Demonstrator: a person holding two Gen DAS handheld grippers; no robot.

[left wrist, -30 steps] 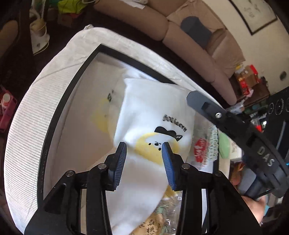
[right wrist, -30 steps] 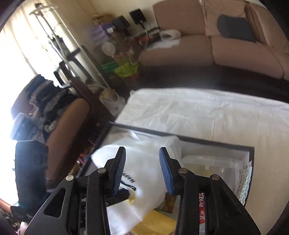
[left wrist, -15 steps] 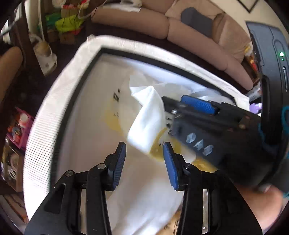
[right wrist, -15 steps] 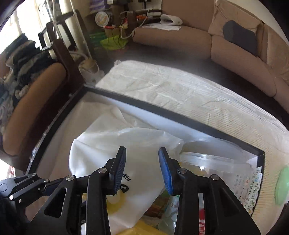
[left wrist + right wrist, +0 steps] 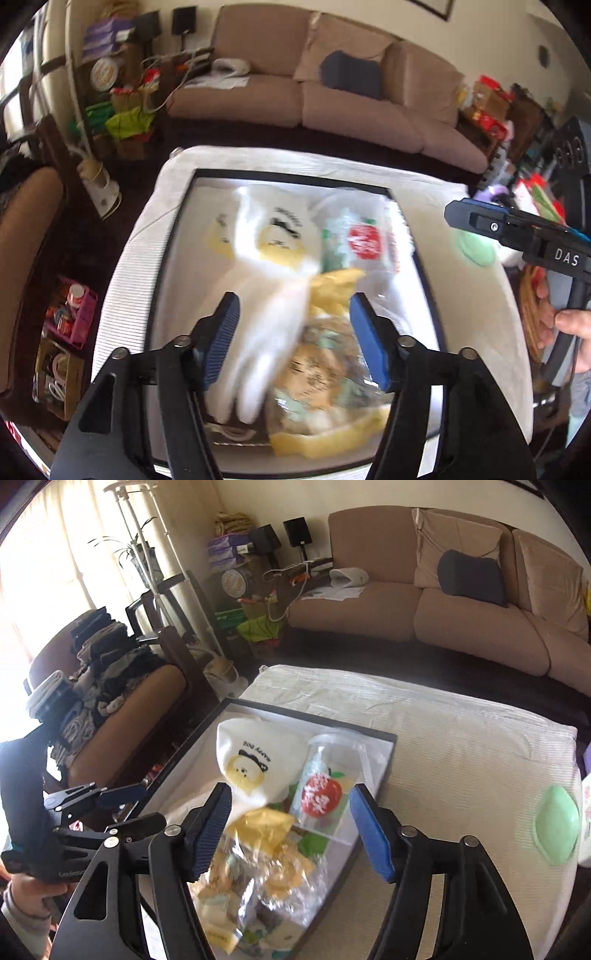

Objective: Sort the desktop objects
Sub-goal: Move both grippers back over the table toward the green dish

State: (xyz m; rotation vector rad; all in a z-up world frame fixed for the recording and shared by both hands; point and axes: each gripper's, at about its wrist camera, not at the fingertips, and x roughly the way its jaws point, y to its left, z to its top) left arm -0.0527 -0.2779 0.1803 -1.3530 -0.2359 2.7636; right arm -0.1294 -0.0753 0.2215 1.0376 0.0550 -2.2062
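A black-rimmed box (image 5: 173, 236) (image 5: 389, 760) sits on a table under a white cloth. In it lie a white bag with a yellow cartoon face (image 5: 273, 236) (image 5: 255, 760), a clear pouch with a red apple label (image 5: 364, 240) (image 5: 321, 790), and crinkly yellow and patterned snack packets (image 5: 325, 376) (image 5: 266, 853). My left gripper (image 5: 295, 339) is open and empty above the box's near half. My right gripper (image 5: 291, 830) is open and empty above the packets; it also shows in the left wrist view (image 5: 517, 236), off to the right of the box.
A green oval object (image 5: 556, 823) (image 5: 474, 247) lies on the cloth right of the box. A brown sofa (image 5: 443, 602) stands behind the table. A chair piled with clothes (image 5: 103, 672) stands to the left, with cluttered shelves around.
Both grippers opened wider and pulled back up from the box. The right gripper swung out to the right of the box. The white bag lies loose in the box.
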